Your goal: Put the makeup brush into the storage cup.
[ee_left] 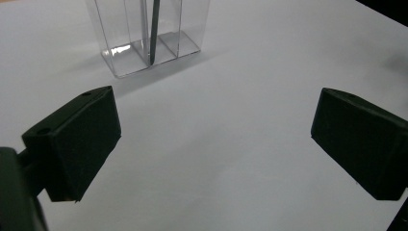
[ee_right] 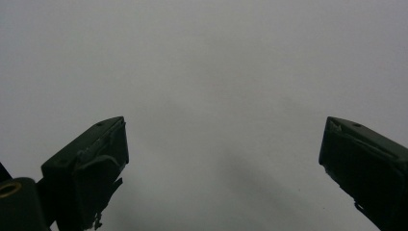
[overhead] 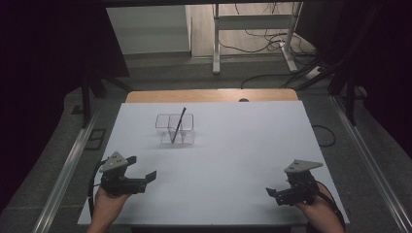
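A clear plastic container [overhead: 175, 130] with several compartments stands on the white table top [overhead: 243, 145], a little left of centre. A thin dark pen [overhead: 178, 124] leans upright in one compartment. My left gripper [overhead: 142, 168] rests at the near left, open and empty, pointing toward the container. In the left gripper view the container [ee_left: 126, 48] and the pen [ee_left: 154, 29] lie ahead of the wide-apart jaws of the left gripper [ee_left: 214, 139]. My right gripper [overhead: 279, 184] sits at the near right, open, with bare white surface between its jaws in the right gripper view [ee_right: 223, 163].
The white sheet covers a wooden table whose far edge [overhead: 209, 95] shows behind it. Metal rails [overhead: 68, 165] run along both sides. Beyond the table are a white frame leg [overhead: 216, 43] and cables on the floor [overhead: 272, 41].
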